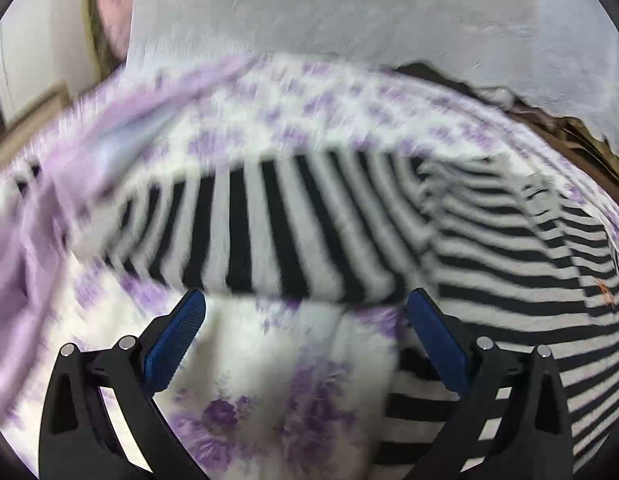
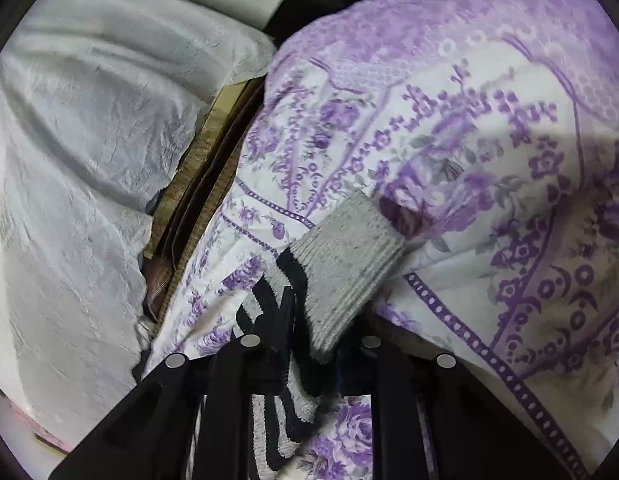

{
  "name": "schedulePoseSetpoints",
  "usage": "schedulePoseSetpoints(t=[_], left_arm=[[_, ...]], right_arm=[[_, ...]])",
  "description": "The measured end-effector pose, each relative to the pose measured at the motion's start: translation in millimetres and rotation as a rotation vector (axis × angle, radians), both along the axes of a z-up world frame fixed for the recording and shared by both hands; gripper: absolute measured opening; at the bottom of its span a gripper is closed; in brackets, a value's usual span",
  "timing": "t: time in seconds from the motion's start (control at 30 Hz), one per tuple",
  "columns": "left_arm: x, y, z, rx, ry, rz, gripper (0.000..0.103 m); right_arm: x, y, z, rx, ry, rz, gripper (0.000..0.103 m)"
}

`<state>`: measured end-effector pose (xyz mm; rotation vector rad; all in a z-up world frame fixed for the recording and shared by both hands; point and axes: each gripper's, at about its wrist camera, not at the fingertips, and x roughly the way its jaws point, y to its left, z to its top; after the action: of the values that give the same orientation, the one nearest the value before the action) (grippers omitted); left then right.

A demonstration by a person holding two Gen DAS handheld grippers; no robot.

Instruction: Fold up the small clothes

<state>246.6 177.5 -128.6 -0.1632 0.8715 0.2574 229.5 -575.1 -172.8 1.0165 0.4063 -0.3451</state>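
Note:
A black-and-white striped garment (image 1: 269,232) lies spread on a purple floral bedsheet (image 1: 309,400); the left wrist view is blurred. My left gripper (image 1: 305,296) hovers at the garment's near edge, its blue pads (image 1: 177,344) wide apart with nothing between them. In the right wrist view my right gripper (image 2: 309,332) is shut on the striped sleeve (image 2: 277,412), just behind its grey ribbed cuff (image 2: 345,264). The cuff sticks out past the fingertips and hides them. The floral bedsheet (image 2: 469,160) lies beneath.
A crumpled white cloth (image 2: 89,120) covers the area left of the bedsheet, and the same white cloth (image 1: 349,8) fills the far side in the left wrist view. Brown boards (image 2: 213,152) show in the gap between cloth and sheet.

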Motion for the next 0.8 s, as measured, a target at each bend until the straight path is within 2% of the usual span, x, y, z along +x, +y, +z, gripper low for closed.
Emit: schedulePoseSetpoints(t=[0.03,0.07,0.13,0.2,0.33,0.53,0.67,0.8], left_arm=[[8,1,-15,0.004,0.047,0.021,0.099],[13,-3,-22,0.042,0.087,0.028,0.099],[18,-19,-22,0.143,0.076,0.015,0.099],[20,-24,-24,0.177,0.078,0.018,0.099],[23,-13,-26,0.127,0.095,0.035,0.099],[21,-18,-27,0.159,0.105,0.042,0.099],[21,-17,-27,0.153,0.11,0.045,0.099],[21,-16,-26,0.15,0.115,0.047,0.099]], right_arm=[[1,4,4,-0.036,0.003,0.002,0.011],[1,11,11,-0.088,0.007,0.002,0.011],[2,23,21,-0.173,0.028,0.008,0.011],[3,31,28,-0.219,0.052,0.015,0.008],[2,58,60,-0.286,0.056,0.069,0.008],[8,111,115,-0.339,0.004,0.164,0.008],[17,151,140,-0.364,-0.023,0.22,0.008],[32,192,150,-0.367,-0.047,0.274,0.008]])
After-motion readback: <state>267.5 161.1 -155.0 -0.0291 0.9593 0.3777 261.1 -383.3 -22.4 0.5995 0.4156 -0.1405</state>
